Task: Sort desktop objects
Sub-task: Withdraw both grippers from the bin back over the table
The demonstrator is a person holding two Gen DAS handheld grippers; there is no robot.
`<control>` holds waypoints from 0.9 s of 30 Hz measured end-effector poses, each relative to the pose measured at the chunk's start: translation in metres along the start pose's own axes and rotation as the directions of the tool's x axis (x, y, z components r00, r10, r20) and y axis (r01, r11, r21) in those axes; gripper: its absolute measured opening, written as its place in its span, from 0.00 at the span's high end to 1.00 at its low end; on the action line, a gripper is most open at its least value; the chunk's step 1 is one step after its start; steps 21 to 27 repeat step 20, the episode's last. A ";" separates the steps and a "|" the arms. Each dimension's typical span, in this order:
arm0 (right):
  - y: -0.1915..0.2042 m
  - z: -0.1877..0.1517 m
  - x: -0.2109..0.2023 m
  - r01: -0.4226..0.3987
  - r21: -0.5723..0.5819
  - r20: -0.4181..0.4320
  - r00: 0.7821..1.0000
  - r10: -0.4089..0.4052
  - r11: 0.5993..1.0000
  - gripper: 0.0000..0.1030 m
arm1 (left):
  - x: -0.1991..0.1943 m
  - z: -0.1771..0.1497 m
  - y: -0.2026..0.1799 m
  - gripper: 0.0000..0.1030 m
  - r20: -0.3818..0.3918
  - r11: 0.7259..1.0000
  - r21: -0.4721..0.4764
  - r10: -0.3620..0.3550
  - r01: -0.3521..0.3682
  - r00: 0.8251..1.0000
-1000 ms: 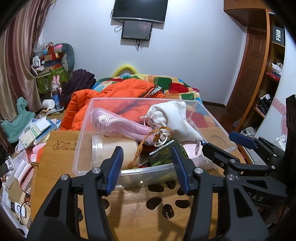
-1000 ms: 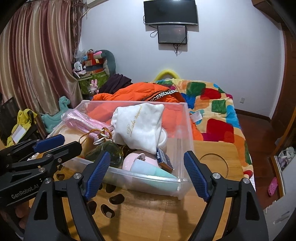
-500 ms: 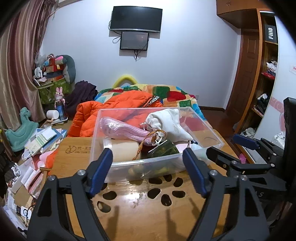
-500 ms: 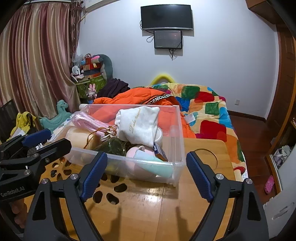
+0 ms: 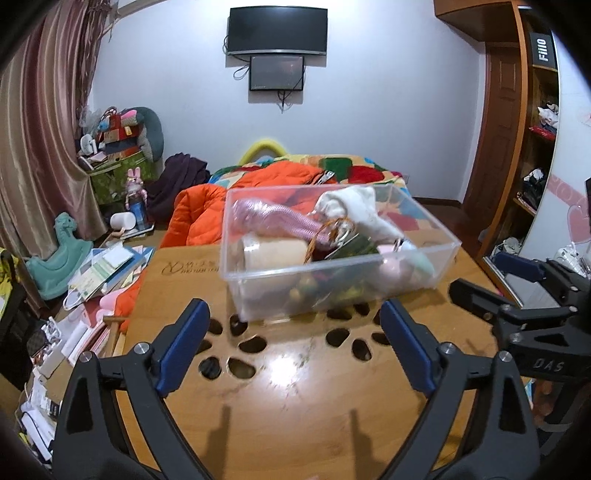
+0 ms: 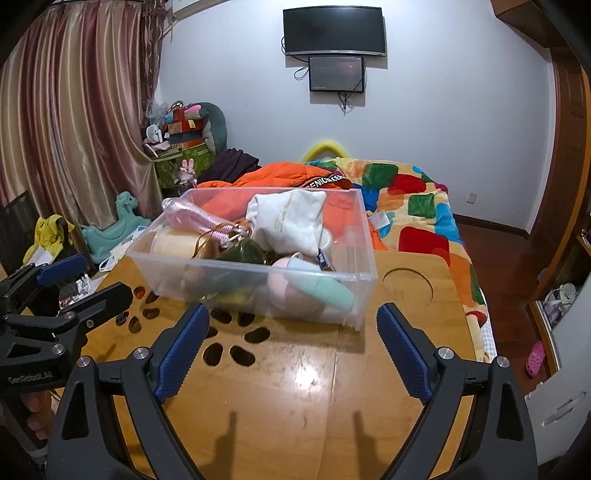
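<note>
Ahead of both claws, the glossy wooden table with oval cutouts [image 6: 295, 369] carries the clear plastic bin [image 6: 354, 280], already packed with a white cloth pouch [image 6: 288, 221]. Left claw [image 5: 291, 350] and right claw [image 6: 291, 347] hover spread wide, empty, probably because sorting looks finished.

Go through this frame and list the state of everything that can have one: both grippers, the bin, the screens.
Left gripper: open, empty, above the wooden table.
Right gripper: open, empty.
Clear plastic bin: lidless, upright on the table, filled.
White drawstring pouch: cinched, lying on top of the pile.
Pink ribbed bag: lying in the bin.
Wall-mounted black TV: dark.
Small monitor beneath it: dark.
</note>
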State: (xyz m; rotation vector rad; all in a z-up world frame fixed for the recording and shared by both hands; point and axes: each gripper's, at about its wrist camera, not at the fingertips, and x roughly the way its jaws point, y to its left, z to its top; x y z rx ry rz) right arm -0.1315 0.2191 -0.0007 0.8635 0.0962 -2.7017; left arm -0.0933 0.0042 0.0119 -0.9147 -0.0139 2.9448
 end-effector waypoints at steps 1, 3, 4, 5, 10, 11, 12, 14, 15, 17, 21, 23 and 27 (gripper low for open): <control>0.001 -0.002 -0.001 0.000 0.001 0.000 1.000 0.000 1.000 0.12 | 0.000 -0.002 0.001 0.09 -0.003 1.000 0.001 0.008 -0.007 1.000; 0.001 -0.006 -0.004 -0.008 0.009 -0.002 1.000 0.008 1.000 0.12 | 0.001 -0.008 0.003 0.09 -0.012 1.000 0.002 0.016 -0.016 1.000; 0.002 -0.010 -0.005 -0.013 0.015 -0.003 1.000 0.013 1.000 0.11 | 0.001 -0.010 0.003 0.09 -0.016 1.000 0.002 0.016 -0.016 1.000; 0.002 -0.012 -0.005 -0.016 0.018 -0.005 1.000 0.016 1.000 0.11 | 0.002 -0.013 0.003 0.09 -0.019 1.000 0.002 0.016 -0.016 1.000; 0.006 -0.028 -0.005 -0.010 0.014 -0.028 1.000 0.011 1.000 0.11 | 0.003 -0.020 0.000 0.09 -0.033 1.000 0.000 0.021 -0.021 0.999; 0.006 -0.031 -0.005 -0.011 0.015 -0.031 0.999 0.011 1.000 0.11 | 0.003 -0.021 0.000 0.09 -0.028 1.000 -0.001 0.025 -0.025 0.999; 0.006 -0.033 -0.005 -0.012 0.020 -0.035 0.999 0.013 1.000 0.11 | 0.001 -0.022 -0.002 0.09 -0.016 1.000 0.003 0.022 -0.022 1.000; 0.006 -0.034 -0.004 -0.018 0.028 -0.039 0.999 0.019 0.999 0.11 | -0.002 -0.023 -0.005 0.09 0.005 1.000 0.015 0.012 -0.012 1.000; 0.005 -0.034 -0.004 -0.019 0.031 -0.040 0.999 0.020 0.999 0.11 | -0.005 -0.023 -0.007 0.09 0.022 1.000 0.019 0.015 -0.015 1.000; 0.005 -0.033 -0.004 -0.022 0.035 -0.038 0.999 0.023 0.999 0.11 | -0.007 -0.023 -0.009 0.09 0.033 1.000 0.020 0.015 -0.016 0.999; 0.005 -0.033 -0.005 -0.025 0.036 -0.035 0.999 0.027 0.999 0.11 | -0.006 -0.022 -0.008 0.09 0.021 1.000 0.014 0.006 -0.007 1.000; 0.005 -0.033 -0.005 -0.025 0.036 -0.035 0.999 0.027 0.999 0.11 | -0.006 -0.022 -0.008 0.09 0.021 1.000 0.014 0.006 -0.007 1.000; 0.005 -0.033 -0.005 -0.025 0.036 -0.035 0.999 0.027 0.999 0.11 | -0.006 -0.022 -0.008 0.09 0.021 1.000 0.014 0.006 -0.007 1.000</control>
